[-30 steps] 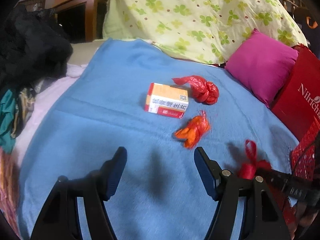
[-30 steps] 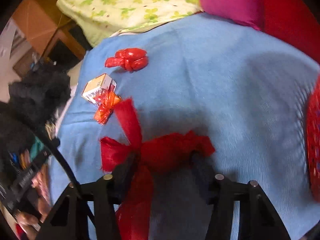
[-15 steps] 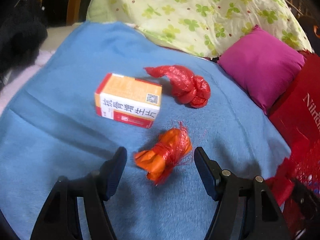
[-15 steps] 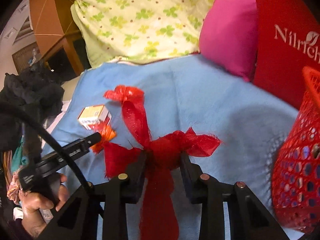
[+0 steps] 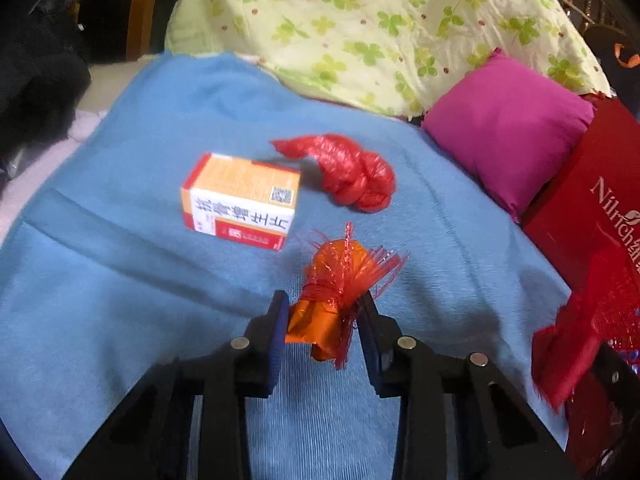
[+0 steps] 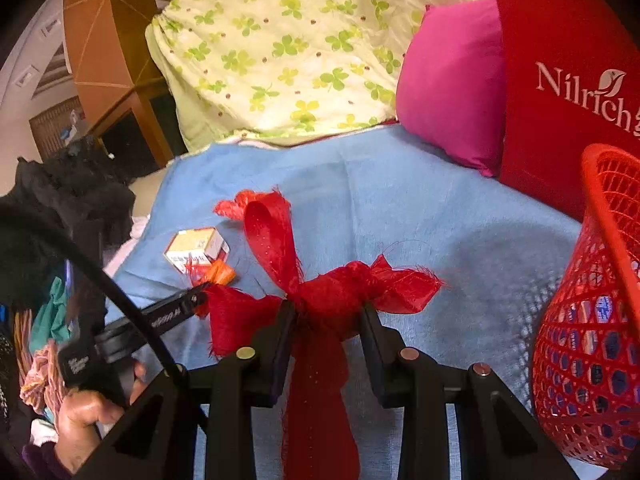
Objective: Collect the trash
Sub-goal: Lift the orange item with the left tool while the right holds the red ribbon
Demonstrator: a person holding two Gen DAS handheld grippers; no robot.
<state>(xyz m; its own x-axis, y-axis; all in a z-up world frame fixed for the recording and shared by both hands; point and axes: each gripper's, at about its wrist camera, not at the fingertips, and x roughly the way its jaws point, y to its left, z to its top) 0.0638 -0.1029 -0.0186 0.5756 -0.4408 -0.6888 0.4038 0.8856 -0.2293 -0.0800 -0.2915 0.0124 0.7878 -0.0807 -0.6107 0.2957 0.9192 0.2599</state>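
Gripping trash on a blue blanket (image 5: 120,300): left gripper (image 5: 323,318) clamped on an orange wad (image 5: 328,304) (net-wrapped); right gripper (image 6: 326,322) pinching a red ribbon (image 6: 320,292) beside the basket (image 6: 592,320).

The red basket (image 6: 600,320) is cut off by the right edge, and what lies inside shows only dimly through its mesh. The red ribbon bow (image 6: 340,292) hides the far red bag (image 6: 232,208) almost wholly

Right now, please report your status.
Left gripper shut on orange wrapper. Right gripper shut on red ribbon. Red basket close, path clear.
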